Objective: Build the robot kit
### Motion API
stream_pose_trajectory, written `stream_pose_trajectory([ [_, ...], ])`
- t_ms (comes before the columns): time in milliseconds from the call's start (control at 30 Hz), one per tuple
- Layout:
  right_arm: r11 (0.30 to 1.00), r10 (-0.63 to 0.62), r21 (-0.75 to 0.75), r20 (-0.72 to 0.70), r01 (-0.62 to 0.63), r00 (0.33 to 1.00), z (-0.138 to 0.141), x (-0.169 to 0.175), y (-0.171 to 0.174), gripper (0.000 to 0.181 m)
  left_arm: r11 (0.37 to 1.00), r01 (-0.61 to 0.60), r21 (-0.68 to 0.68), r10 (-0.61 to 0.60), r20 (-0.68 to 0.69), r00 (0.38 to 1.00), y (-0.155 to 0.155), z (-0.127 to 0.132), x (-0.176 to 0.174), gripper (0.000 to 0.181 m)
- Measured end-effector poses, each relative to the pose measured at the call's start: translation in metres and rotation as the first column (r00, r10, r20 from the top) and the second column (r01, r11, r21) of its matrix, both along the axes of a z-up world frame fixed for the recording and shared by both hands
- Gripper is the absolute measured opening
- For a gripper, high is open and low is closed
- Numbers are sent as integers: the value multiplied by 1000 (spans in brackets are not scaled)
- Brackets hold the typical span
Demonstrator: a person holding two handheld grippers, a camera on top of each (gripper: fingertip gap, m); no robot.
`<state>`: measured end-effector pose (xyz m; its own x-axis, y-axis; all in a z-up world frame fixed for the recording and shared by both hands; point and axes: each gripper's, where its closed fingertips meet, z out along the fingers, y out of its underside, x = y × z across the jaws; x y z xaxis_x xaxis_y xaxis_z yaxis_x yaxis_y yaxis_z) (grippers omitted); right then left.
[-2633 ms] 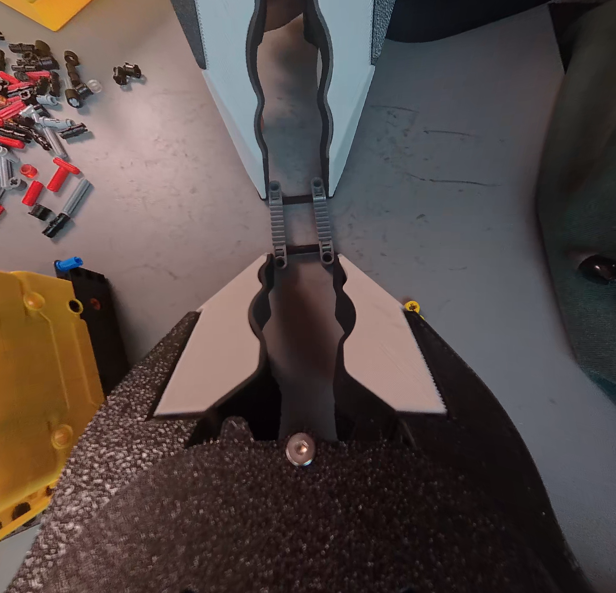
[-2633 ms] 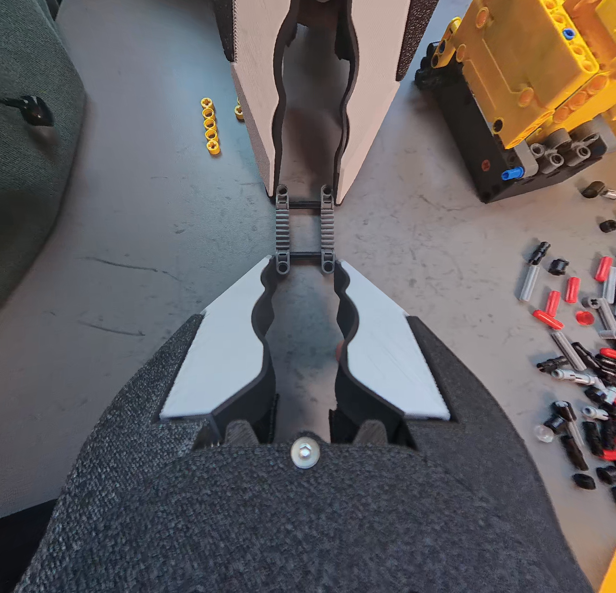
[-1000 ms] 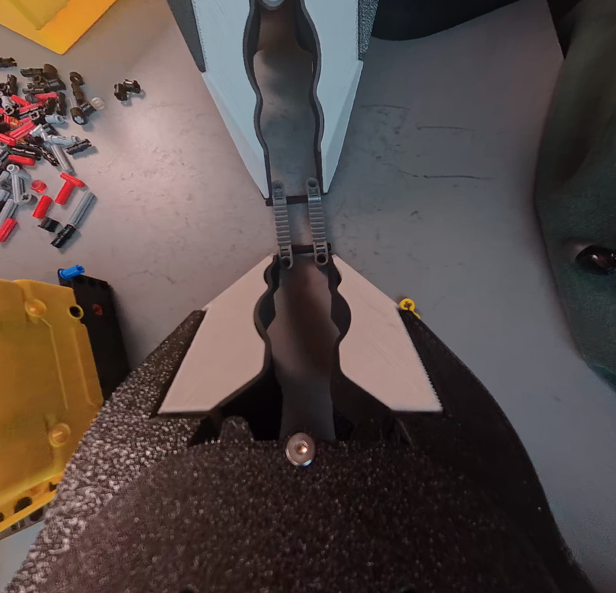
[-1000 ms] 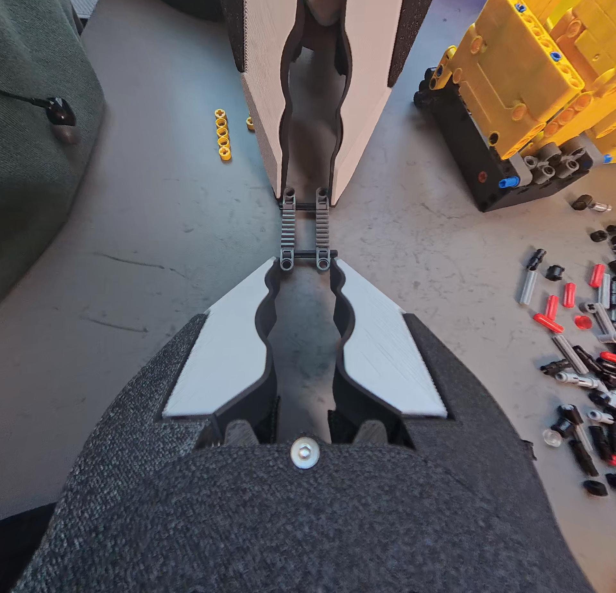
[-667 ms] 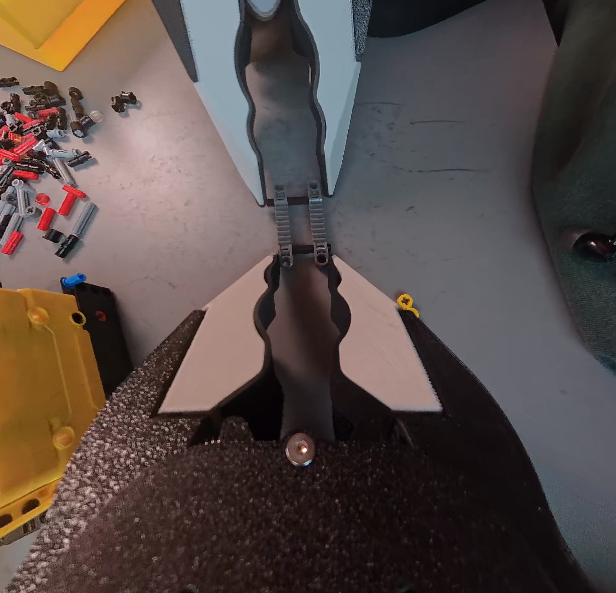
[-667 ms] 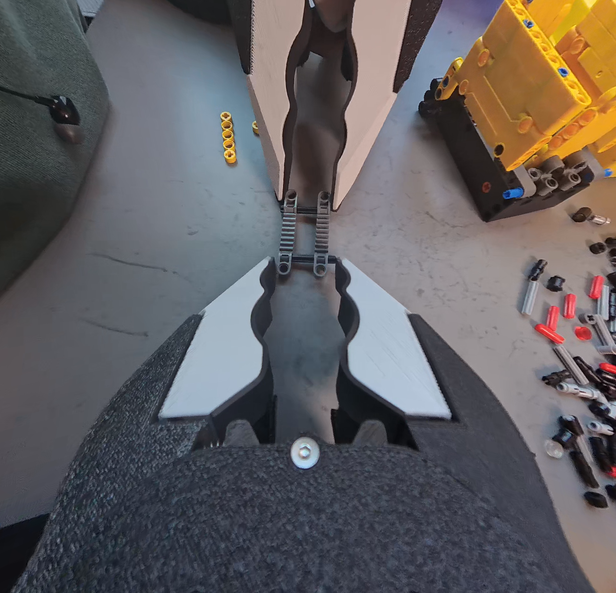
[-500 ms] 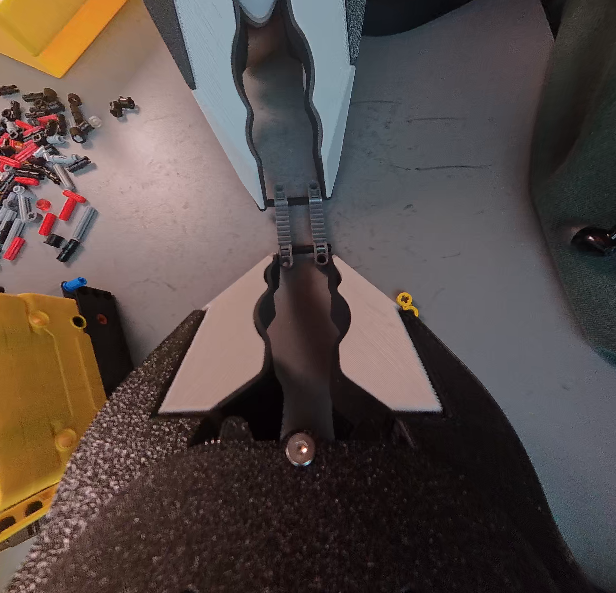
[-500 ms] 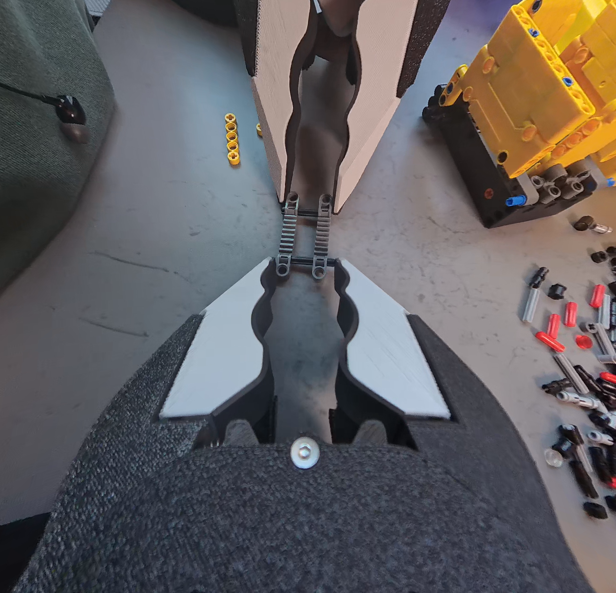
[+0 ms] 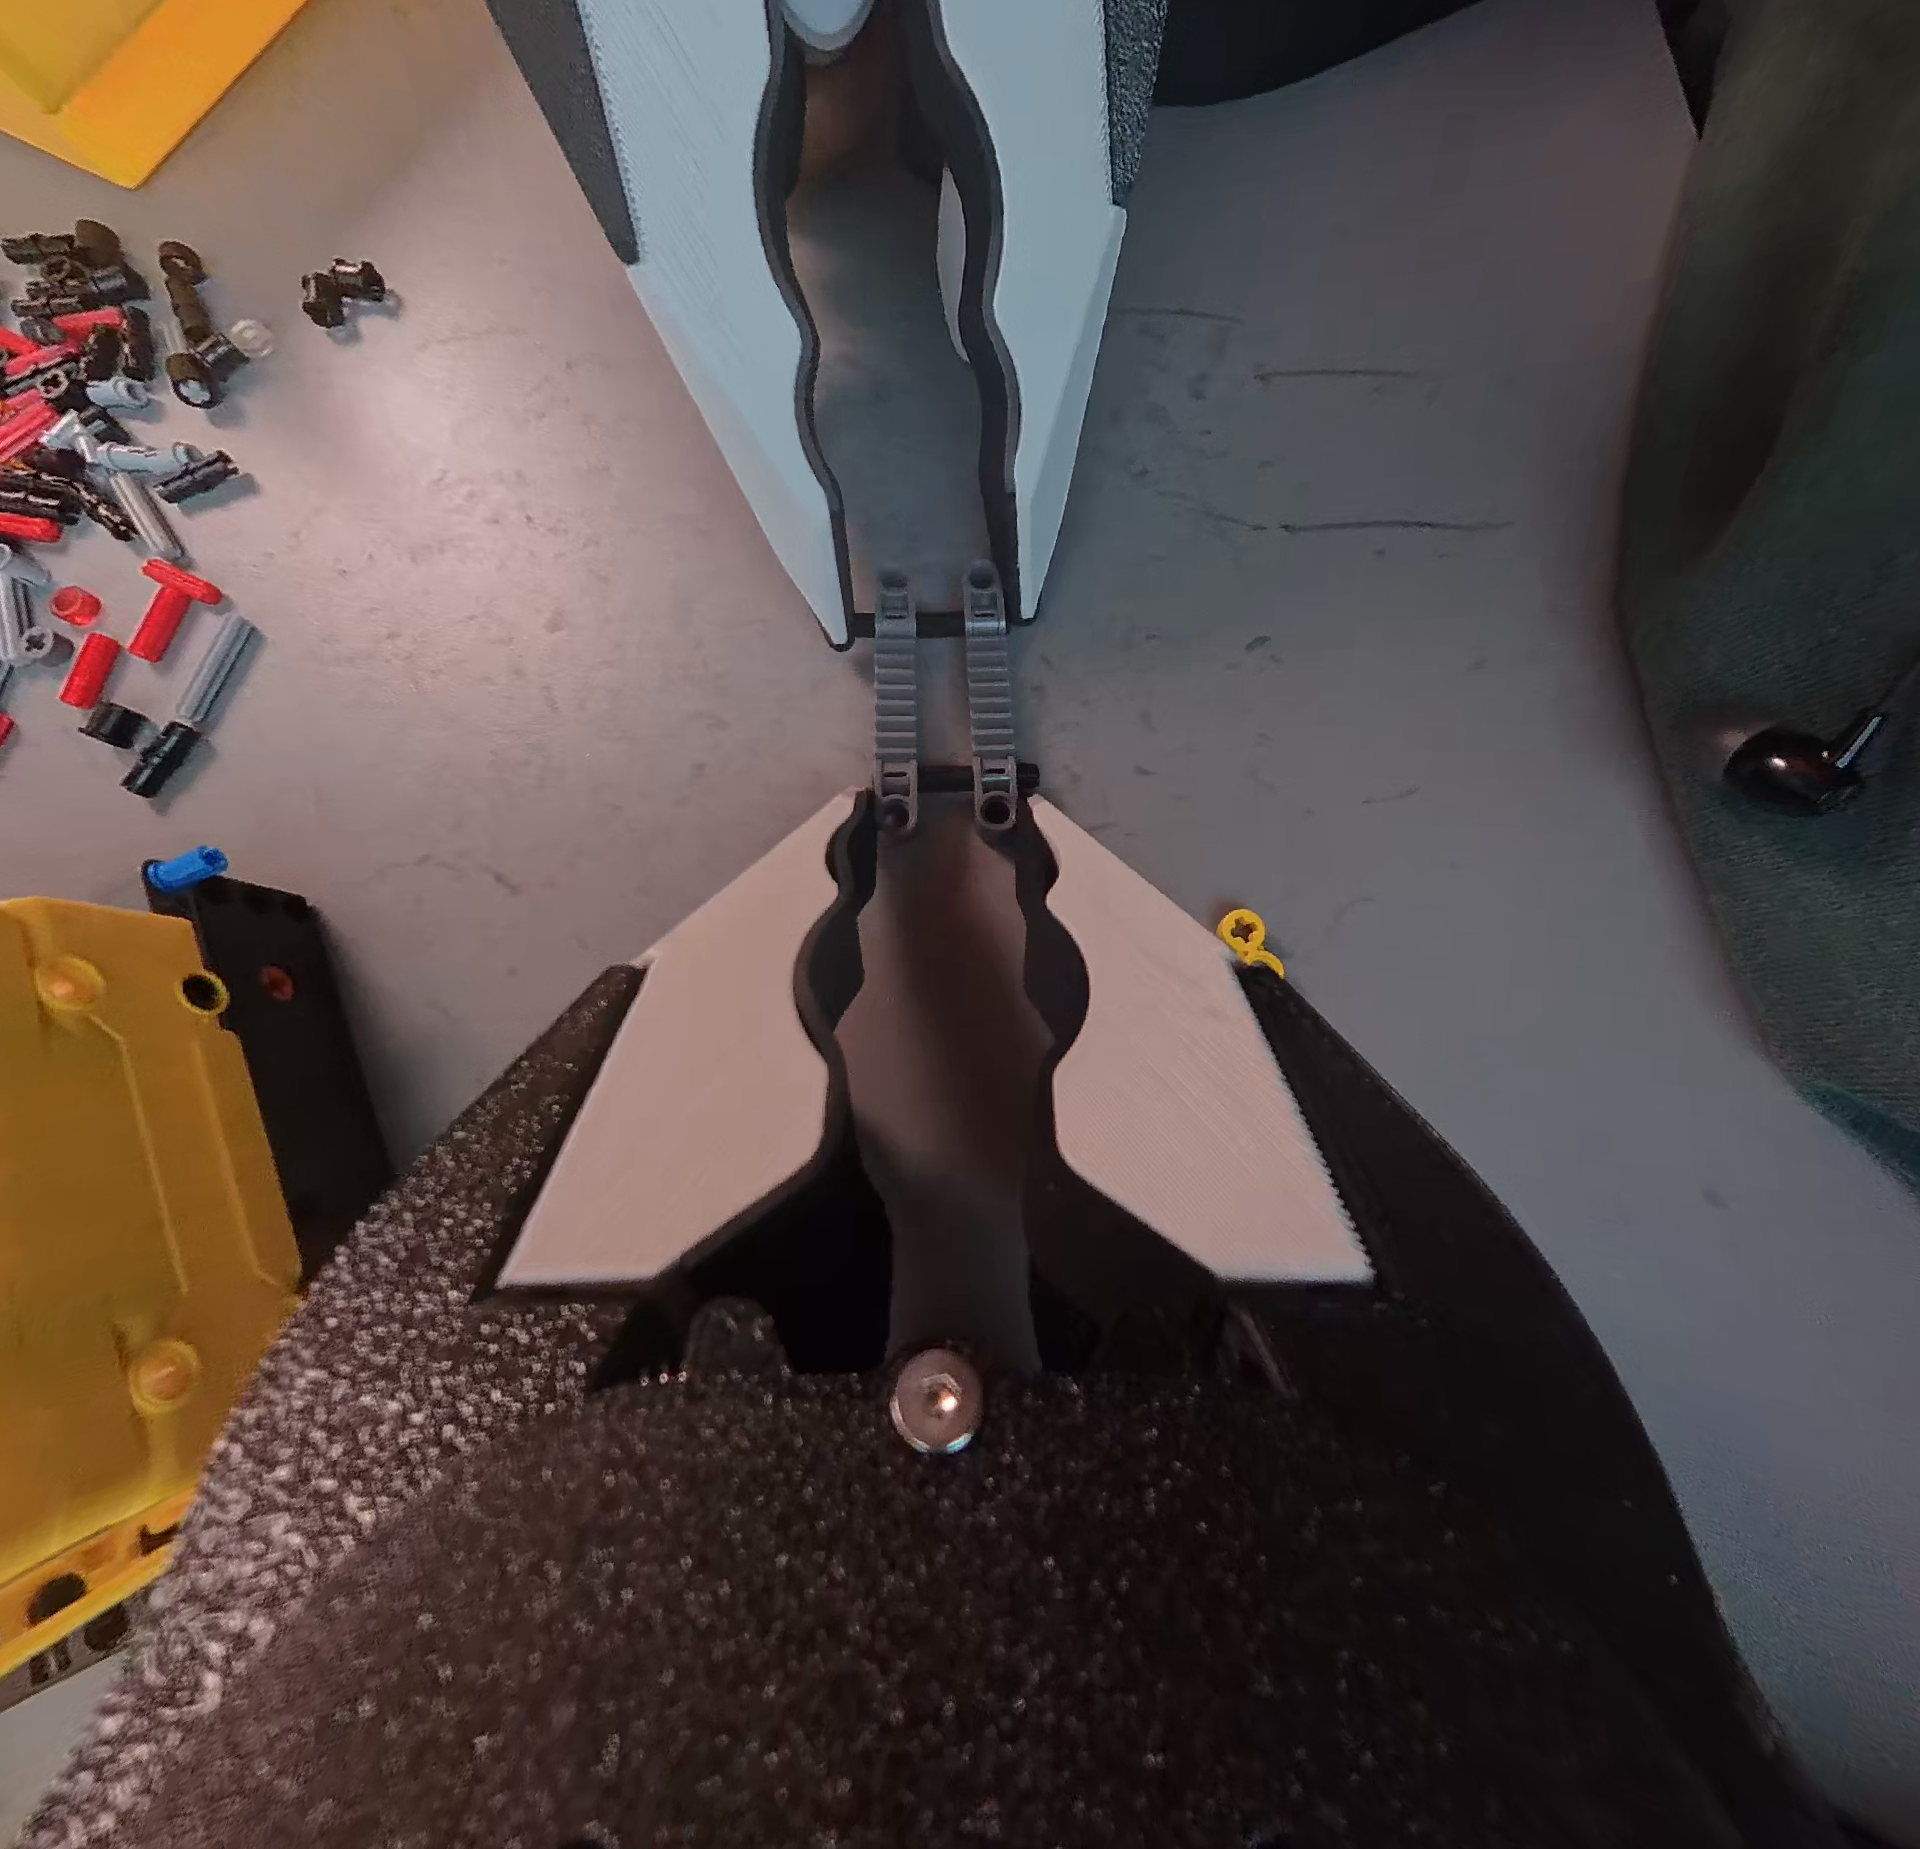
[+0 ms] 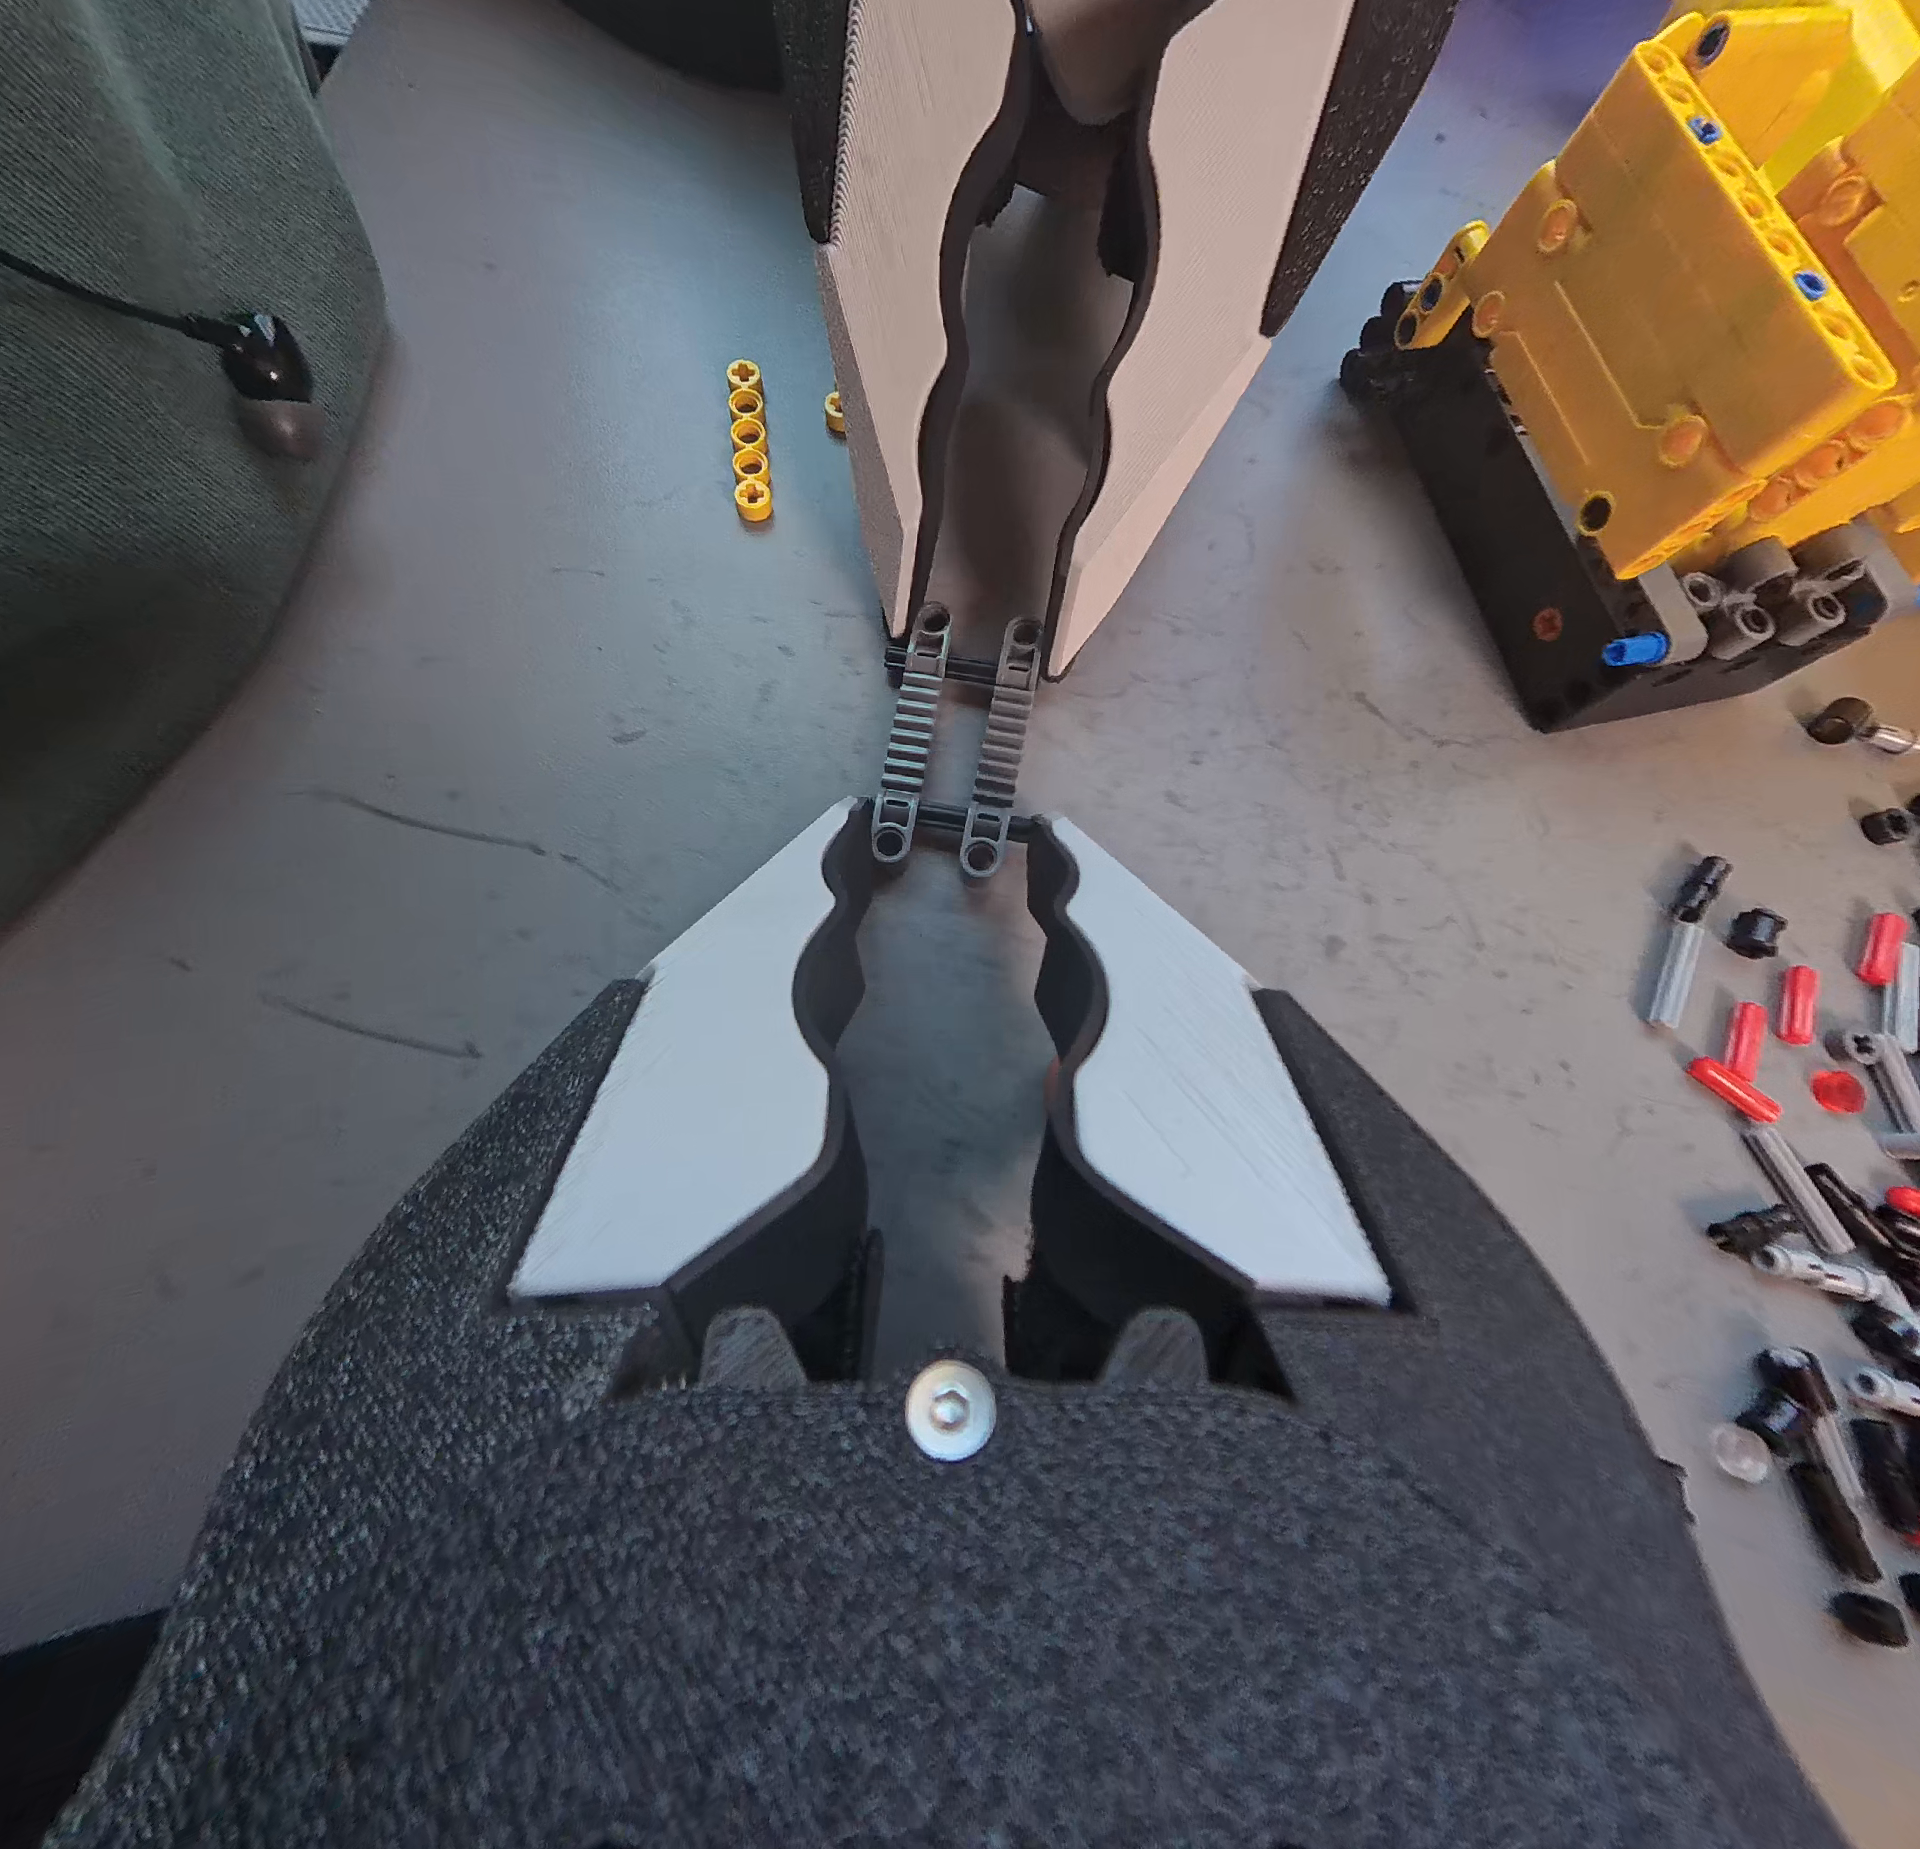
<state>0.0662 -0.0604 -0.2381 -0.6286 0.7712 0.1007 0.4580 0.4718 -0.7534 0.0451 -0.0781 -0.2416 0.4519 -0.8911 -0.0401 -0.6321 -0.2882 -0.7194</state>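
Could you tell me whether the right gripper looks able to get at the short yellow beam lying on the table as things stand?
Probably not yet: the right gripper is shut on the grey rack assembly, which the left gripper grips too. The yellow beam lies unobstructed to the side.

Both grippers, left gripper [image 9: 945, 802] and right gripper [image 10: 940, 833], have pale grey fingers with wavy black inner pads, speckled dark housings, one silver screw each.

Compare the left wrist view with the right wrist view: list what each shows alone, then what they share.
Left wrist view only: a flat yellow tray corner at top left.
Right wrist view only: a whole yellow five-hole beam lying on the table.
Both: the grey toothed assembly gripped at opposite ends by the left gripper and right gripper, the yellow-and-black model and the scattered red, grey and black pins.
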Motion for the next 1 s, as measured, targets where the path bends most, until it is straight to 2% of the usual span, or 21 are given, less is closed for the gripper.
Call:
stream_pose_trajectory([
  [300,1000,5,5,-9,-5,1000,0,0,-3,27,1000,4,-12,-4,-8,1000,-3,0,0,23],
  [467,999,-35,-5,-7,35,999,0,-2,0,30,999,-10,-31,11,15,1000,-3,-1,-2,23],
  [733,999,36,3,-7,-36,999,0,1,0,28,999,25,-28,-25,17,1000,-4,-1,-2,23],
  [1000,994,108,-13,79,-107,991,-2,2,0,30,999,43,-13,-43,8,999,-4,-1,-2,23],
])
